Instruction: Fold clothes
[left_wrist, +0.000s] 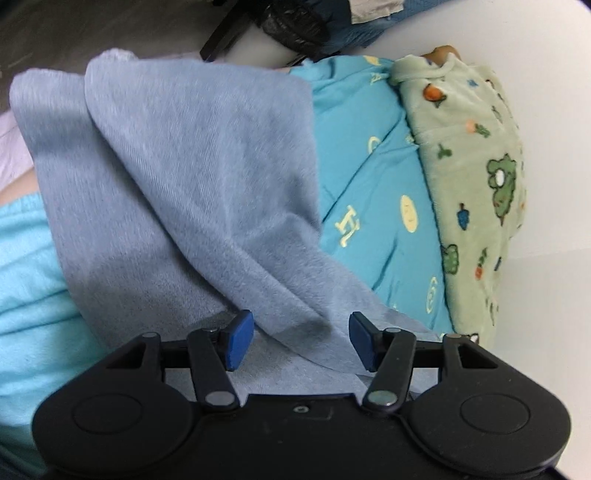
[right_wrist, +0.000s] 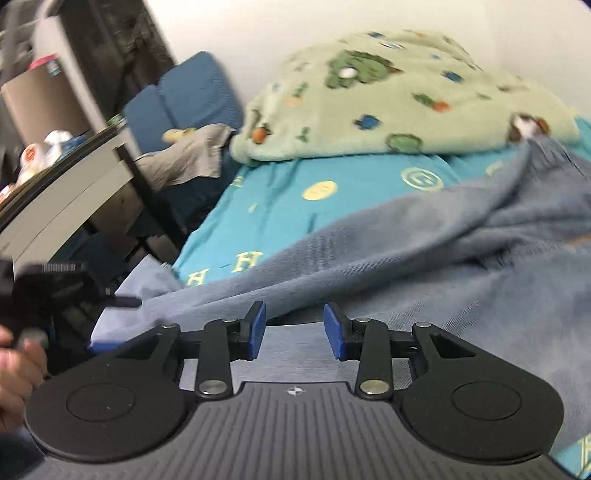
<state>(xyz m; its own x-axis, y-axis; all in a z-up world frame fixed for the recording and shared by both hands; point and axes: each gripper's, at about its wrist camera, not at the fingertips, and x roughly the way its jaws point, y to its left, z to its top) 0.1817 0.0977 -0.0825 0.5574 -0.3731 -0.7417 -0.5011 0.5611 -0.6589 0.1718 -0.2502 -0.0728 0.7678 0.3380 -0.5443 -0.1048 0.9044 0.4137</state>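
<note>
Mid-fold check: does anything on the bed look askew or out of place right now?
The grey-blue garment lies rumpled, with diagonal ridges and a fold across it, not flat. Both the left gripper and right gripper are open over it, gripping nothing. The green fleece sits bunched behind it.

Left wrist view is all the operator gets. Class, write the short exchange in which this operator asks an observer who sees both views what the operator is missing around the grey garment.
Operator: The left claw is open over the grey garment. What is the right claw doing?
Observer: The right claw is open too, pads apart and gripping nothing, with the garment's edge just ahead of it.
Operator: Anything off to the side of the bed that I can't see?
Observer: Yes, a brown box stands at the far left.
Operator: Is anyone in shot?
Observer: A hand shows at the left edge of the right wrist view.
</note>
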